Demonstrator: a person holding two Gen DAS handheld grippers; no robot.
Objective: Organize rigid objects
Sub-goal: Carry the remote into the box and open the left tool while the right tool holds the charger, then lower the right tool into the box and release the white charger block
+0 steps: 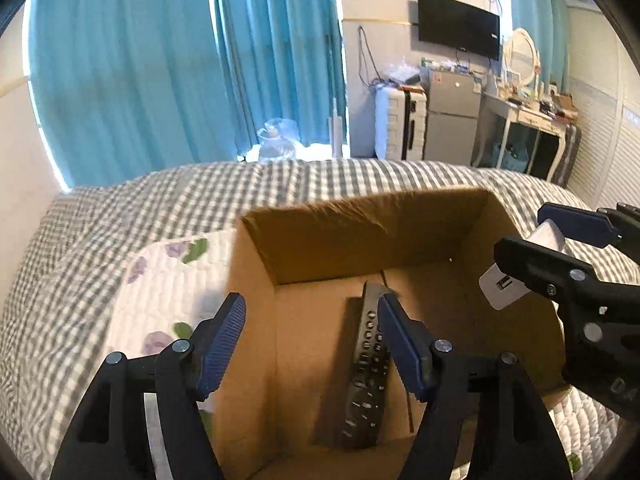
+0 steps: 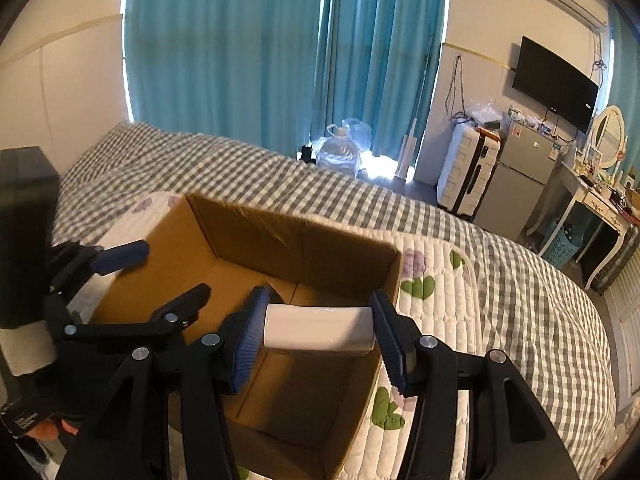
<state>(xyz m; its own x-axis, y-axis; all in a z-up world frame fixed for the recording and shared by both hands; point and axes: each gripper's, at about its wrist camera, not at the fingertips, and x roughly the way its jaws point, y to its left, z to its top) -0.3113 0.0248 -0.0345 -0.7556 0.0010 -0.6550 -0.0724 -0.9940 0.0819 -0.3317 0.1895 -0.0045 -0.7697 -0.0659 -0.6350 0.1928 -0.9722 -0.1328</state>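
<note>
Left gripper hangs over the left side of the cardboard box, jaws spread wide, nothing between them, pointing down into it. Black remote lies flat on the box floor, lengthwise, just under the left gripper's right finger. Right gripper is clamped across the white USB charger, held level above the box opening near its right wall. Box sits on a floral quilted pad on the checked bed.

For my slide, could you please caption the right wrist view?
Right gripper holding white charger above open cardboard box.
</note>
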